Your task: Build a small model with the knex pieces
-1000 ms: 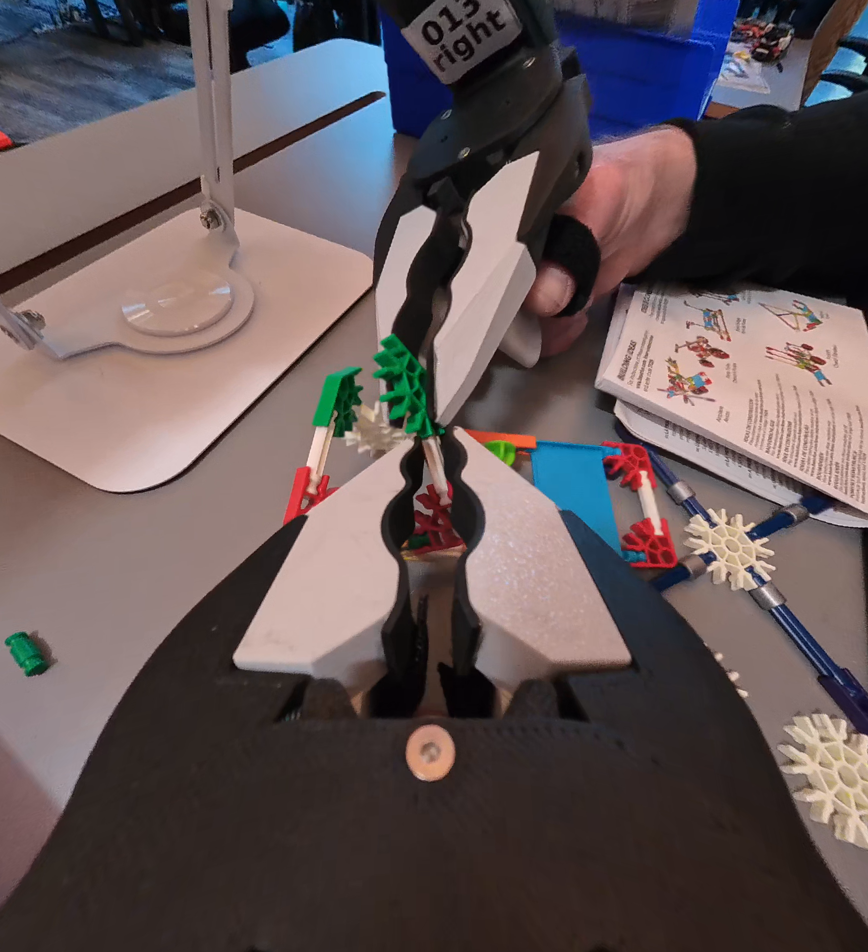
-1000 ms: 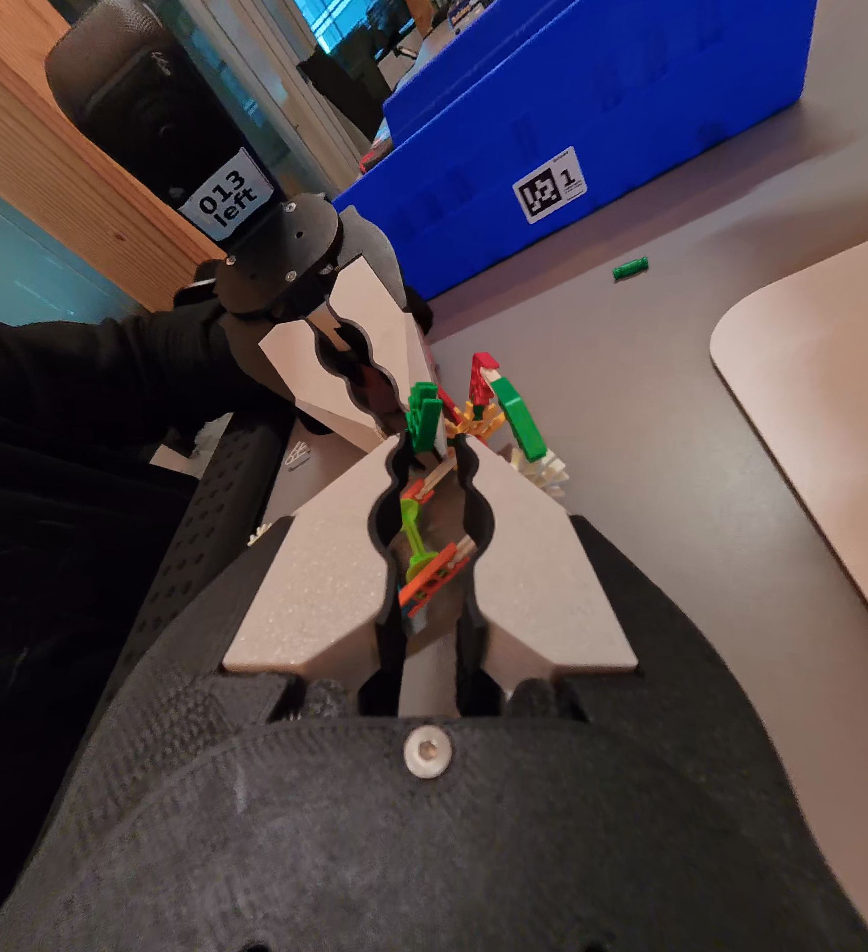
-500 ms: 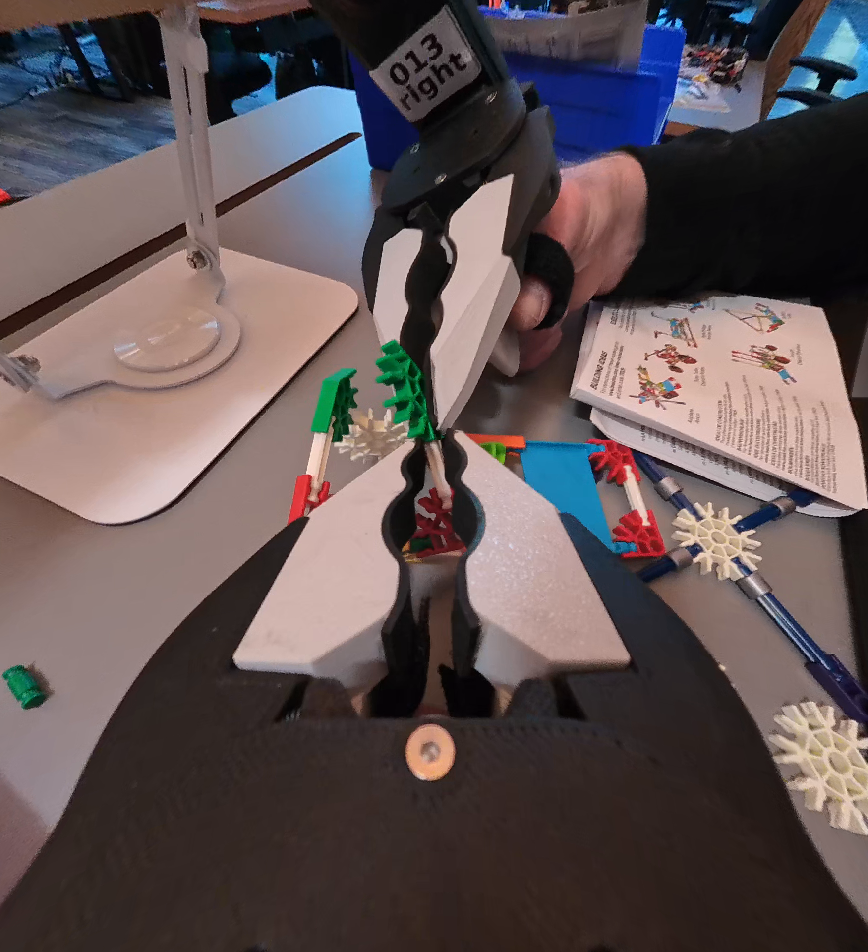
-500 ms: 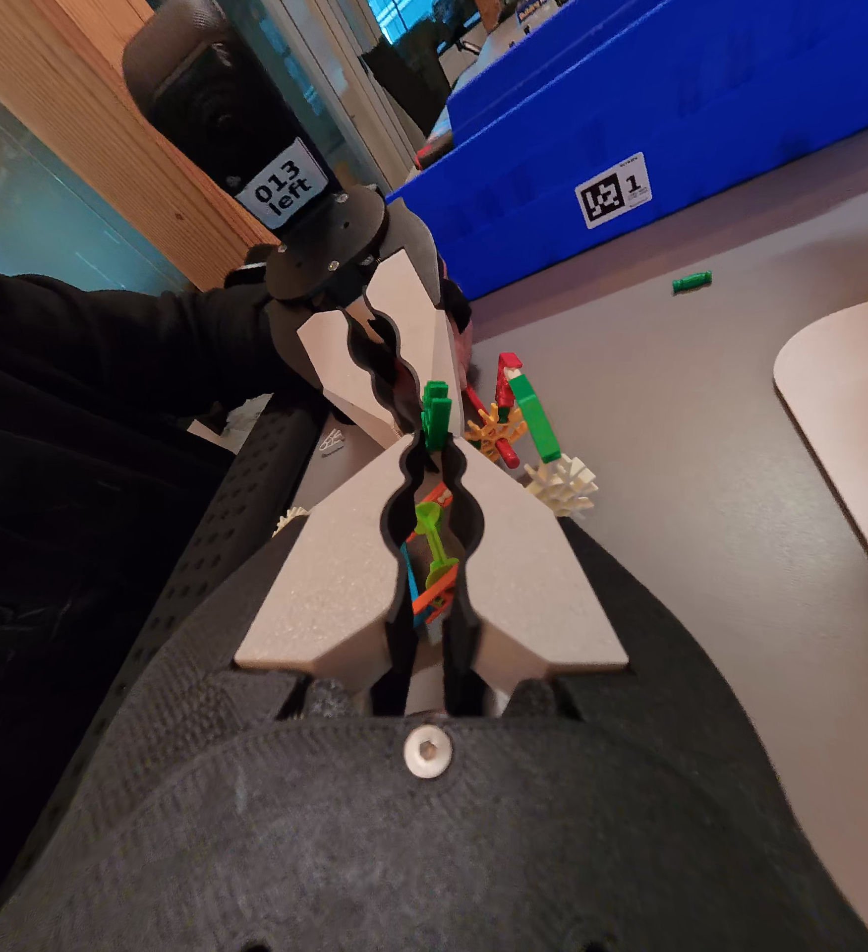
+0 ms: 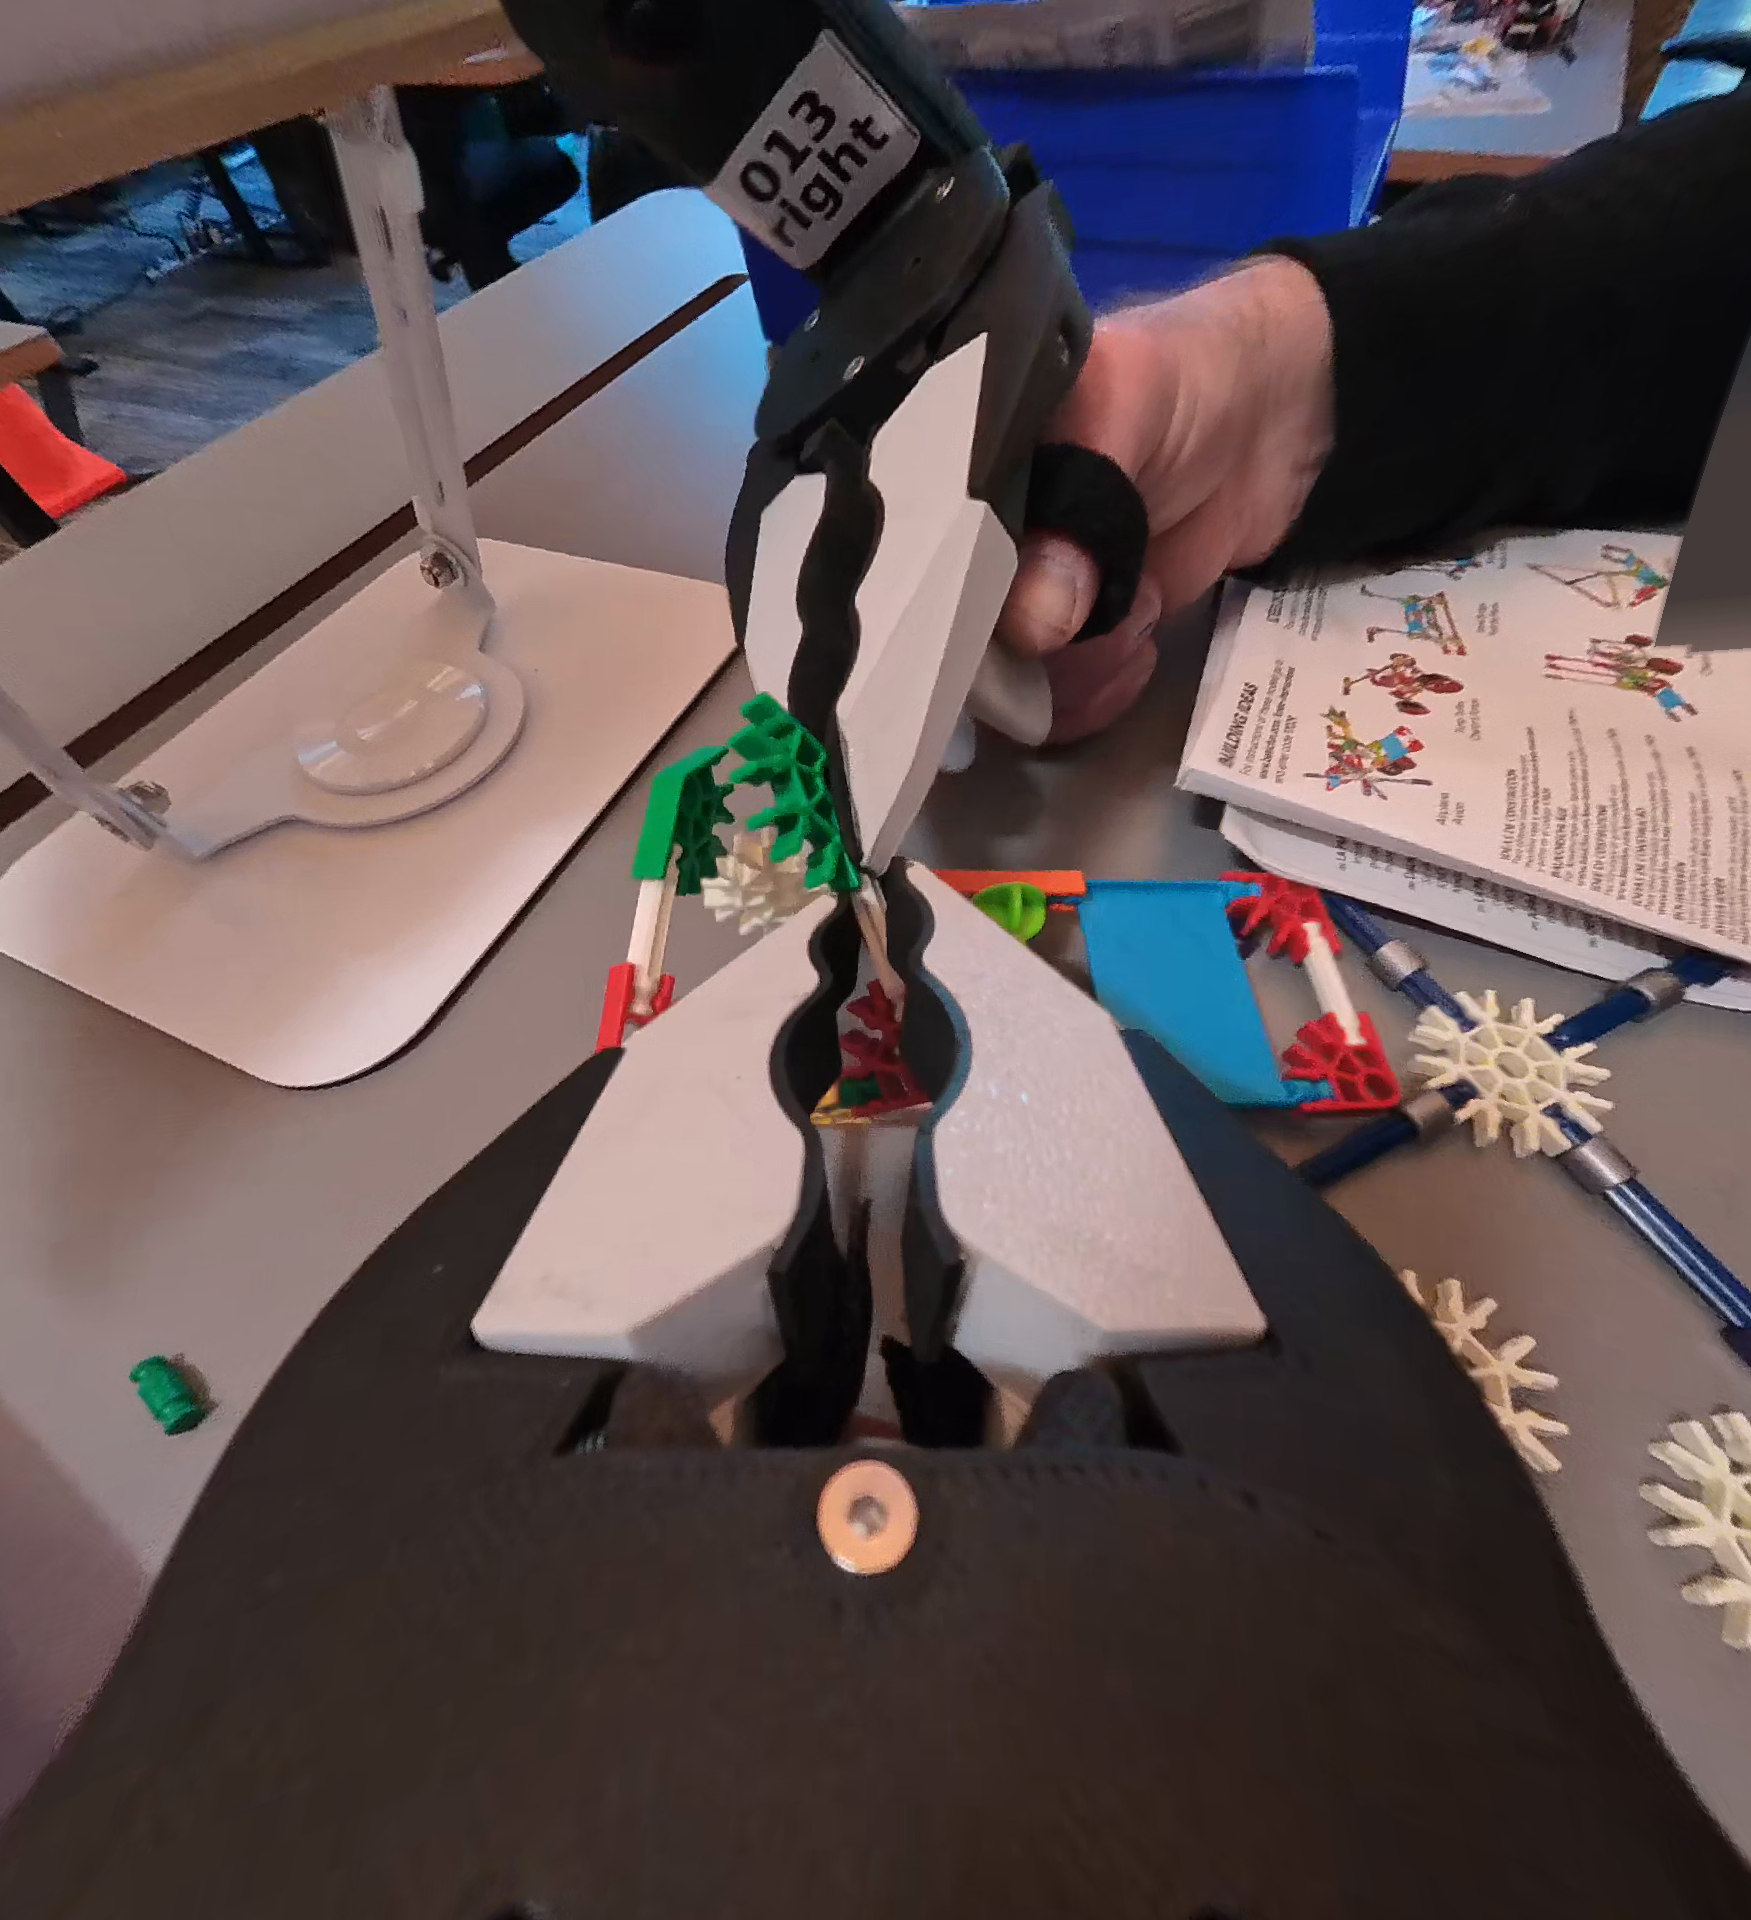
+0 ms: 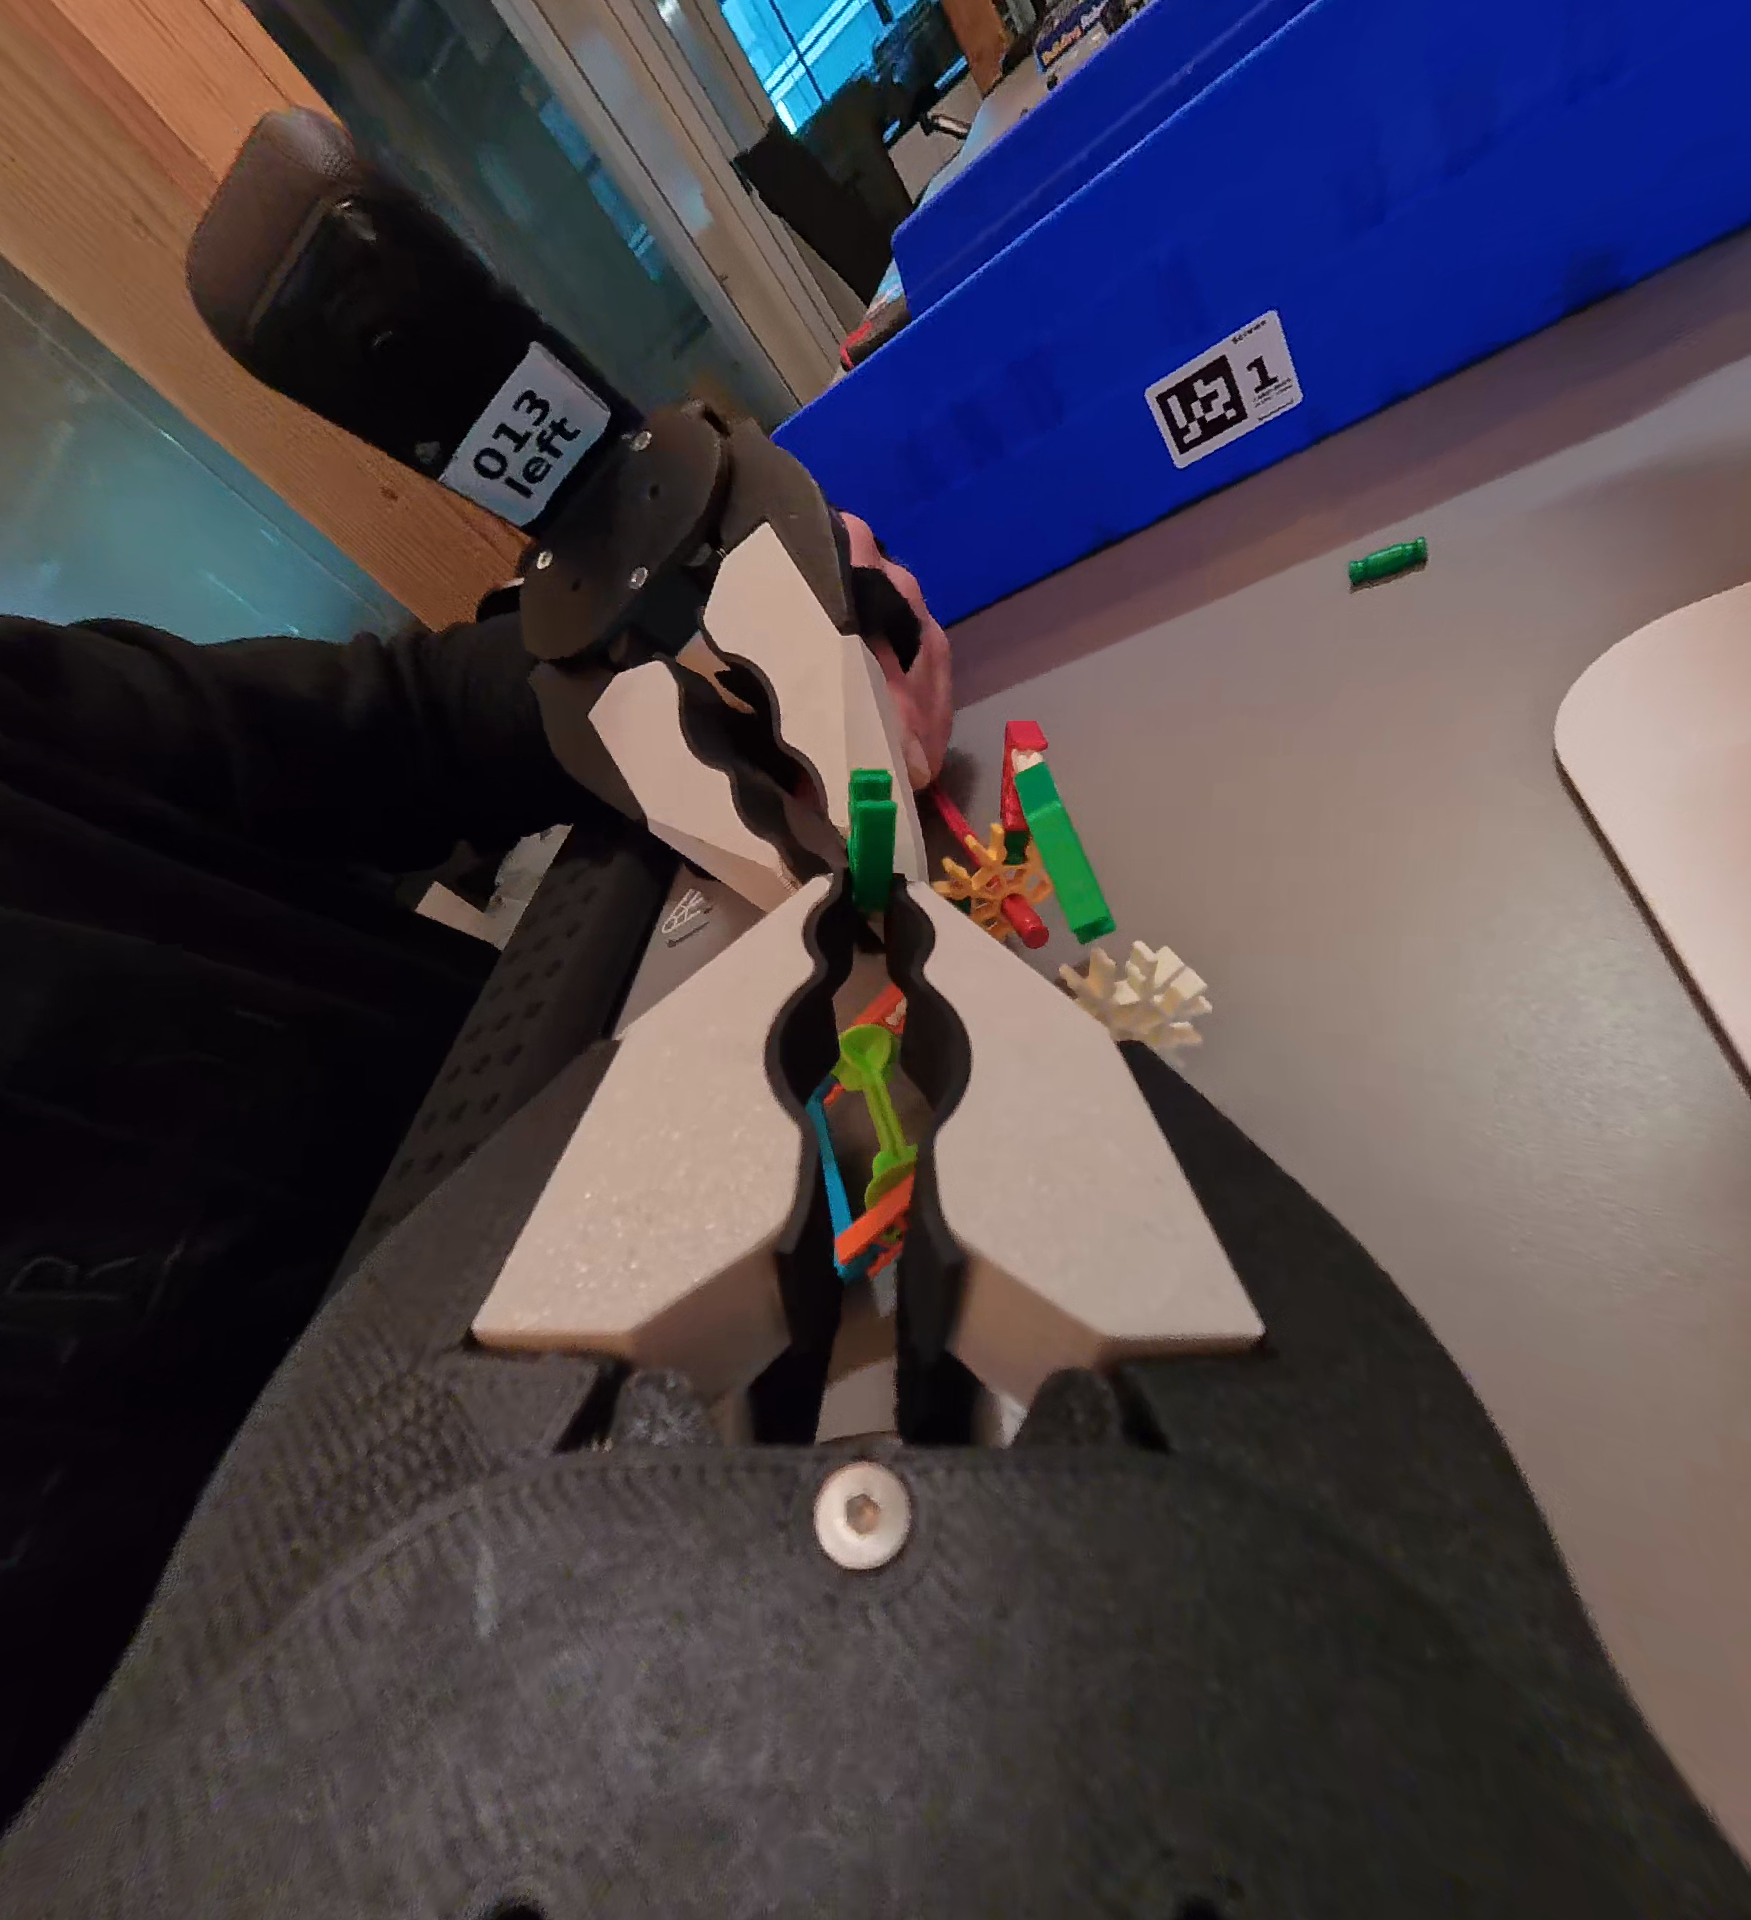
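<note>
A small rod-and-connector toy model stands on the grey table (image 5: 227,1143). My left gripper (image 5: 866,896) is shut on a white rod (image 5: 873,940) of the model, with a red connector (image 5: 876,1049) showing in the gap behind its tips. My right gripper (image 5: 855,854) comes down from above and is shut on the green connector (image 5: 788,790) at the rod's upper end. In the right wrist view my right gripper (image 6: 866,902) pinches that green connector (image 6: 871,831), and the left gripper (image 6: 835,868) meets it tip to tip. A second green connector (image 5: 679,821) and a white snowflake connector (image 5: 751,888) belong to the same model.
A blue panel (image 5: 1172,987) with red connectors, white snowflake pieces (image 5: 1510,1070) on blue rods, and an open booklet (image 5: 1525,748) lie to the right. A white stand base (image 5: 331,831) is at the left. A small green piece (image 5: 167,1395) lies apart. A blue bin (image 6: 1266,312) stands behind. Only a small space, under 4 cm, lies between the two pairs of fingers.
Both grippers keep their hold. The right gripper has swung more upright above the model, and both wrist views have shifted slightly with it.
</note>
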Tool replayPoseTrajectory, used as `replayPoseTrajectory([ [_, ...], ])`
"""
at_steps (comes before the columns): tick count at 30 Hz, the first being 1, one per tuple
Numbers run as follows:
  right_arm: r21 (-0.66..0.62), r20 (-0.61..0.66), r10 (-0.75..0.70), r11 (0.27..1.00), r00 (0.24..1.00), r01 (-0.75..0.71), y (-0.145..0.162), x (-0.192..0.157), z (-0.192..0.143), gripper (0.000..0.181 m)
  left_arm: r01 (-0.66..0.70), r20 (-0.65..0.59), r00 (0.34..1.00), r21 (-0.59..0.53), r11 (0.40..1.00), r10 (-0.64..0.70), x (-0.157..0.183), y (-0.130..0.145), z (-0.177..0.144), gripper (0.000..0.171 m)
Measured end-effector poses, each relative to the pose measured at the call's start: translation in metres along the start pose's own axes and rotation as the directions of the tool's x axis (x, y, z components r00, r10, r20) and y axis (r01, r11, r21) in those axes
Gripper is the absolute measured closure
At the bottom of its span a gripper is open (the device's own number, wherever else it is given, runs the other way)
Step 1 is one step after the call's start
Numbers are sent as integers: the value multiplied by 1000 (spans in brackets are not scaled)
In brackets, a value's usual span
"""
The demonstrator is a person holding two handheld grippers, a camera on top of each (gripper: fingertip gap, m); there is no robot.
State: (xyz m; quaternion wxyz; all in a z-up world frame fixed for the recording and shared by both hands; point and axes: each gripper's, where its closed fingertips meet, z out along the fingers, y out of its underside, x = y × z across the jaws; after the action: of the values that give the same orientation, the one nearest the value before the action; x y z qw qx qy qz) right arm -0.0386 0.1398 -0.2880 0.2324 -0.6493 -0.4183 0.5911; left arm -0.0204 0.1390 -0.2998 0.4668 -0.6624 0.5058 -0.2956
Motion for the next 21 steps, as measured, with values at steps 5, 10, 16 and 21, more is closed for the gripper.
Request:
replayPoseTrajectory([
  [5, 4, -10, -37, 999, 999, 37, -1, -1, 1, 178, 17, -16, 1000, 0, 1000, -17, -1, 2, -2, 166],
  [10, 0, -4, -58, 998, 998, 58, 0, -2, -1, 178, 62, -52, 997, -20, 998, -63, 0, 5, -9, 165],
  [16, -24, -16, -77, 997, 997, 77, 3, 0, -2, 177, 61, -64, 996, -25, 998, -63, 2, 7, -7, 168],
  [21, -76, -26, -101, 992, 994, 99, 10, 1, -3, 171, 73, -70, 995, -11, 997, -74, 2, 5, -7, 168],
])
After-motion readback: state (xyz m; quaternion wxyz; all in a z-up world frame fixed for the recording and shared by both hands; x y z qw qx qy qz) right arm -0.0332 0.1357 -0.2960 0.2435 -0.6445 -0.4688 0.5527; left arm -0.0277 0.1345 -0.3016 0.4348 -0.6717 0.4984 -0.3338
